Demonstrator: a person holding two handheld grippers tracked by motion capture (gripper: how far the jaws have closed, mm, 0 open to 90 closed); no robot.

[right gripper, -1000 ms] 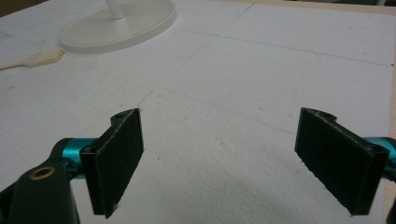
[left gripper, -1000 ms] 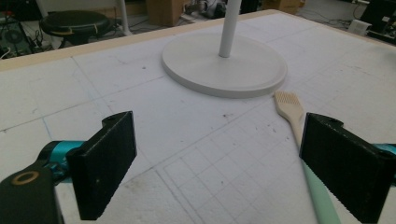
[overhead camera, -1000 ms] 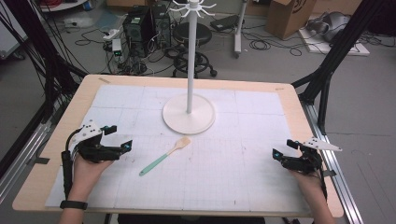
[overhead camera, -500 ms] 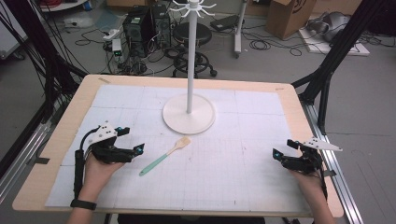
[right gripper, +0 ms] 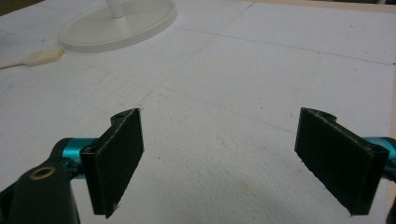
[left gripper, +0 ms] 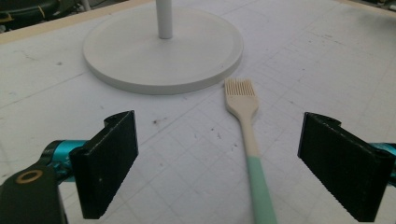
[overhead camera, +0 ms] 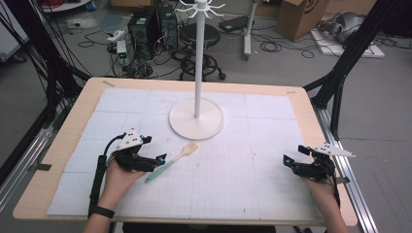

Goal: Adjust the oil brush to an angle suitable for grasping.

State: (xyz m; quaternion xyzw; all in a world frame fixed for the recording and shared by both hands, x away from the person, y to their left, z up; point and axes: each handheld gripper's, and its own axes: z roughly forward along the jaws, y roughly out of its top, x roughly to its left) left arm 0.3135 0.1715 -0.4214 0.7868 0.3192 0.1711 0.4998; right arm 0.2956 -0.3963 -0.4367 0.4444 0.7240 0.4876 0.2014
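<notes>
Now my left tongs (overhead camera: 158,159), jaws apart, have slid up to straddle the brush (left gripper: 248,140) handle, ready to clamp; right tongs (overhead camera: 287,160) idle, apart.

No legible text, label, brand, number or sign anywhere. Dark marking on the cardboard box (overhead camera: 300,14) beyond the tabletop (overhead camera: 311,111) too blurred to read. Faint ruled grid on the white mat (overhead camera: 252,160), without figures. No lettering visible on the brush (left gripper: 247,135), the stand (overhead camera: 197,116) or either gripper's black jaws.
</notes>
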